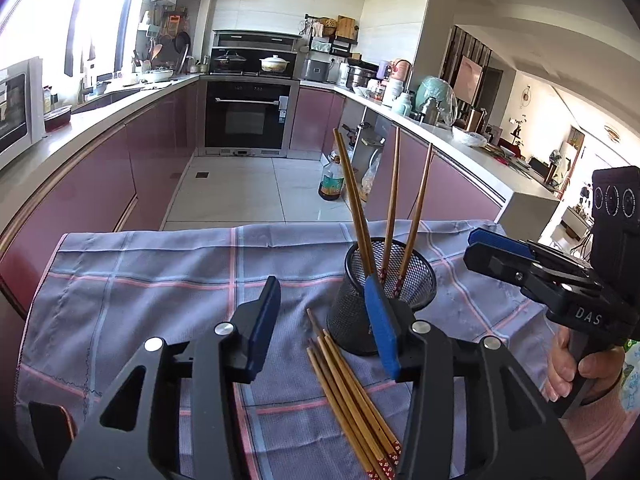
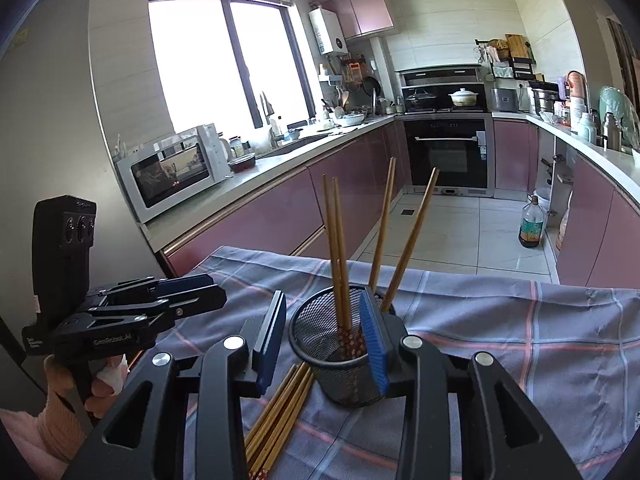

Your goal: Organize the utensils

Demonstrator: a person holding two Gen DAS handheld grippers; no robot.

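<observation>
The left gripper (image 1: 324,328) hangs wide open and empty over the loose bundle of brown wooden chopsticks (image 1: 352,396) lying on the blue checked cloth (image 1: 140,280) covering the bench. Just right stands the black wire-mesh cup (image 1: 390,292), four chopsticks upright inside. The right gripper (image 2: 324,344), also wide and empty, hovers beside it. Likely next: pinch one loose stick. The cloth's far edge lies close behind the cup.

black grippers (image 1: 326,328) (blue pads (image 1: 382,326)), pink sleeves (image 1: 600,428).
</observation>
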